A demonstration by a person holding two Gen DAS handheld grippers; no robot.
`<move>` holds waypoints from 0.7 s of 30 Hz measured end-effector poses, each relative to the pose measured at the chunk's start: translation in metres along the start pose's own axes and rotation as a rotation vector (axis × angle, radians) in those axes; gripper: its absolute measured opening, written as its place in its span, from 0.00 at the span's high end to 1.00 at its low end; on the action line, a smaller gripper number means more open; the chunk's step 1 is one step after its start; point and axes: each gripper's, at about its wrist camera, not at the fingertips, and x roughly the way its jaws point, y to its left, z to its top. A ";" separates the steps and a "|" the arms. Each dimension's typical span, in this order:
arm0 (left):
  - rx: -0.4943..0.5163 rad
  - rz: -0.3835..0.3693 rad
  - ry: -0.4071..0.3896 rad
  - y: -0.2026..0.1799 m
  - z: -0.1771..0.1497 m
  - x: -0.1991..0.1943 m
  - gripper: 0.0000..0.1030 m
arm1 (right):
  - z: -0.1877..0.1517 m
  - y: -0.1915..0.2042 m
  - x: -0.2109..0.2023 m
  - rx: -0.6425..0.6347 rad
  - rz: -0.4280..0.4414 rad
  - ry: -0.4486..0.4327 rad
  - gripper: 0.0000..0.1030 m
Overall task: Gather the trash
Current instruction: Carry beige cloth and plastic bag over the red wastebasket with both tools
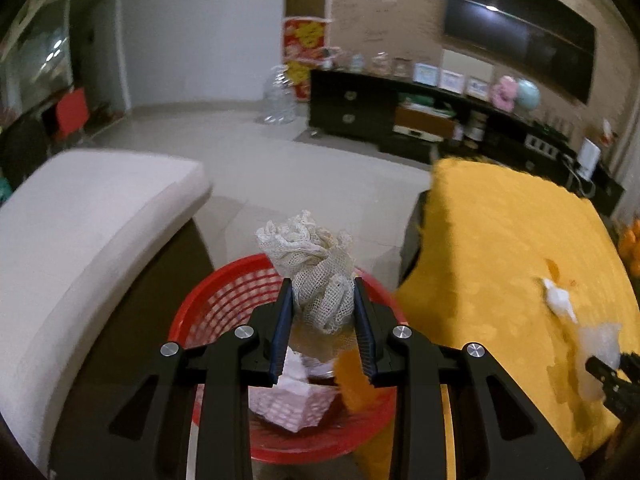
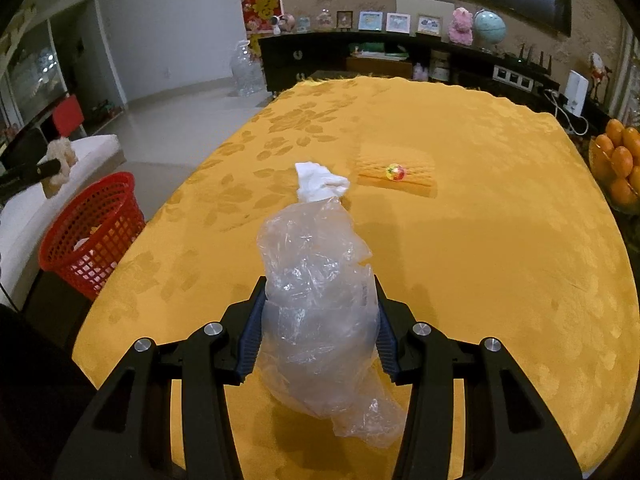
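Note:
My left gripper [image 1: 323, 282] is shut on a crumpled beige mesh net [image 1: 316, 264] and holds it over the red plastic basket [image 1: 208, 308]; the net [image 2: 60, 160] and the basket [image 2: 94, 236] also show at the left of the right wrist view. Inside the basket lie pale pink paper [image 1: 288, 396] and an orange scrap [image 1: 354, 384]. My right gripper [image 2: 320, 286] is shut on a crumpled clear plastic bag [image 2: 316, 300] above the yellow tablecloth [image 2: 480, 280]. A white crumpled tissue [image 2: 320, 182] lies on the cloth just beyond the bag. A small colourful candy [image 2: 395, 172] rests farther back.
A pale sofa cushion [image 1: 80, 232] sits left of the basket. A bowl of oranges [image 2: 618, 164] stands at the table's right edge. A dark sideboard [image 2: 400, 56] with frames and ornaments lines the far wall. A large clear bottle [image 2: 246, 70] stands on the floor.

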 end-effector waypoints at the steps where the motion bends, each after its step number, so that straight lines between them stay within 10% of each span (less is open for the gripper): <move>1: -0.011 0.016 0.009 0.005 0.001 0.004 0.73 | 0.004 0.007 0.001 -0.006 0.012 0.000 0.55; 21: -0.131 0.052 0.210 0.046 -0.010 0.043 0.71 | 0.075 0.112 0.011 -0.089 0.229 -0.046 0.55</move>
